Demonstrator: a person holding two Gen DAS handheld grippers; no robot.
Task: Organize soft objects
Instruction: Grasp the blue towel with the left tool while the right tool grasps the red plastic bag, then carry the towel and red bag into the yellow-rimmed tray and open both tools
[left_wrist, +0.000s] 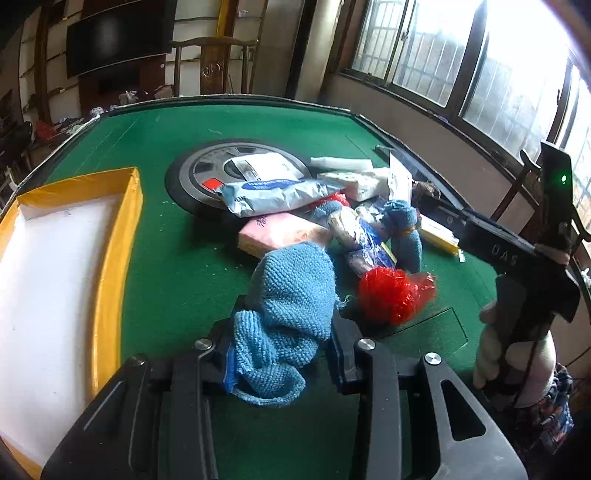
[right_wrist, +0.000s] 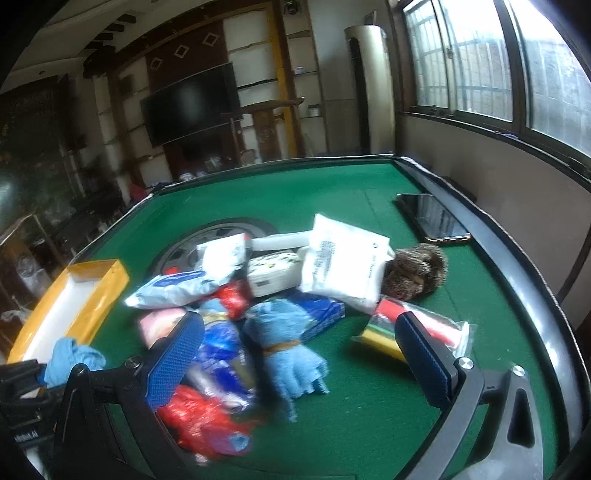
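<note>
Over a green worktop (right_wrist: 332, 184), the right hand-held gripper (right_wrist: 299, 354) holds its blue-padded jaws wide apart above a tied blue cloth (right_wrist: 288, 332). Around it lie packets, a red mesh bag (right_wrist: 195, 417) and a white pouch (right_wrist: 343, 266). A yellow-edged box (right_wrist: 99, 291) sits left.

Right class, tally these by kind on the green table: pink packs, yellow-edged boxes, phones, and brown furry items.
Pink packs: 1
Yellow-edged boxes: 1
Phones: 1
Brown furry items: 1
Total: 4
</note>
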